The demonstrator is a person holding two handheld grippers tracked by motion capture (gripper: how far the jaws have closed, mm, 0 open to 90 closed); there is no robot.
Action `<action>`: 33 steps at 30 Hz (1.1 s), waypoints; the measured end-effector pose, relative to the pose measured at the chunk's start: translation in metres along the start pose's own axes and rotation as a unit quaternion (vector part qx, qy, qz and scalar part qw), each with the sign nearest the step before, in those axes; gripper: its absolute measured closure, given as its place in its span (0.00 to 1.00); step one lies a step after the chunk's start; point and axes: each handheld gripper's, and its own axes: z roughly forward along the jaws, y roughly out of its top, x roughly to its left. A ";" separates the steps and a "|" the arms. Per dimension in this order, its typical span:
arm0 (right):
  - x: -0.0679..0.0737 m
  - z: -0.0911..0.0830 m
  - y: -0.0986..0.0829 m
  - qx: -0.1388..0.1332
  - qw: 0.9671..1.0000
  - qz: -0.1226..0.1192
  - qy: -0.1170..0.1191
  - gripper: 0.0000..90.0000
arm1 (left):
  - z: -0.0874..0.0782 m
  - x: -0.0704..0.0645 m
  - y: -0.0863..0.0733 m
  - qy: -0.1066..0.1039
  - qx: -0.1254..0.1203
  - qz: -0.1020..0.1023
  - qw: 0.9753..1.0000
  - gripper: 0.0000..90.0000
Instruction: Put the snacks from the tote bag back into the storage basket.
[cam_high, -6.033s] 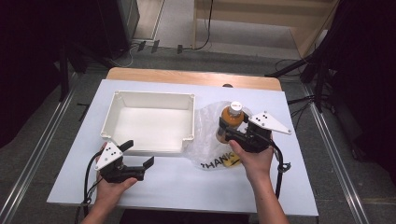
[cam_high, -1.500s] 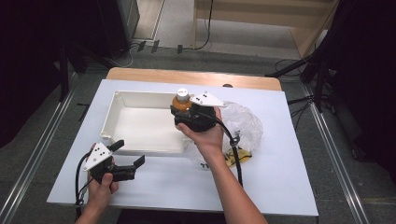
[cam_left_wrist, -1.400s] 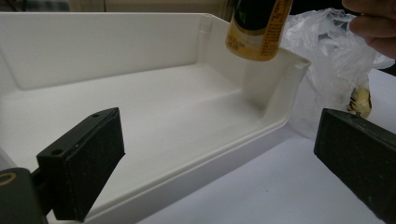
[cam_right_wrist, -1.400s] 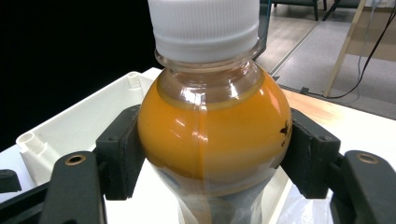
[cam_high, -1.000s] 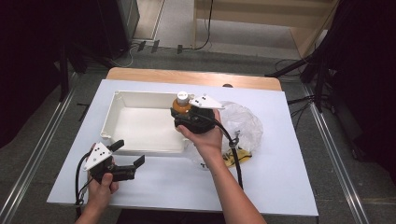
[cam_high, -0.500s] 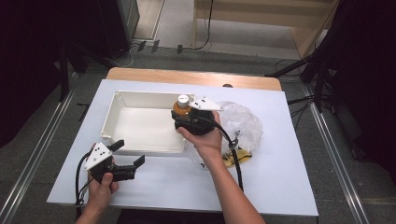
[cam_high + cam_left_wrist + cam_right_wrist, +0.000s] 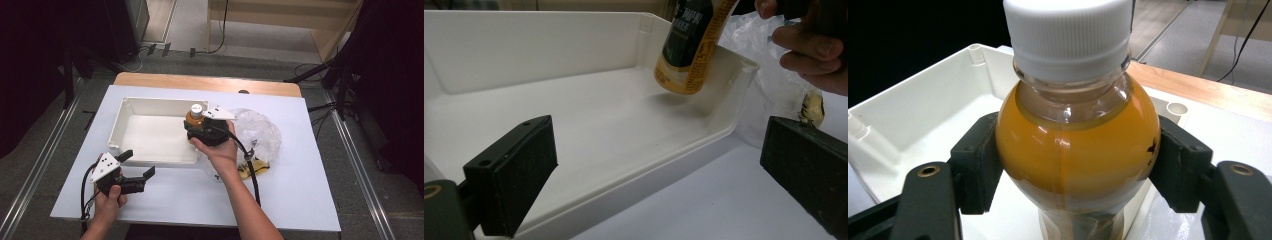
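Right tongs (image 7: 1075, 170) clamp bottle (image 7: 1075, 150) over tray (image 7: 150, 142).

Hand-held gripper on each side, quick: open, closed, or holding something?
Left hand-held gripper: open, holding nothing.
Right hand-held gripper: closed on the orange juice bottle, above the white tray.

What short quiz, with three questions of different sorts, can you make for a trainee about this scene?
1. True or false: the right gripper is shut on the orange juice bottle with white cap.
2. Where is the bottle's base? A) on the tray floor B) above the floor of the white plastic tray C) inside the clear plastic bag
3. Fill in: the left gripper is ____.

Key: 1 true; 2 B; 3 open
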 end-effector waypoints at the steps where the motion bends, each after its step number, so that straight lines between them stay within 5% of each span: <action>1: 0.000 0.000 0.000 0.001 1.000 0.000 0.000 0.35 | 0.000 0.000 0.000 0.000 0.000 0.001 1.000 0.02; 33: -0.002 0.012 -0.016 0.031 0.999 0.005 -0.011 0.34 | 0.001 0.000 0.000 0.000 0.001 0.002 1.000 0.02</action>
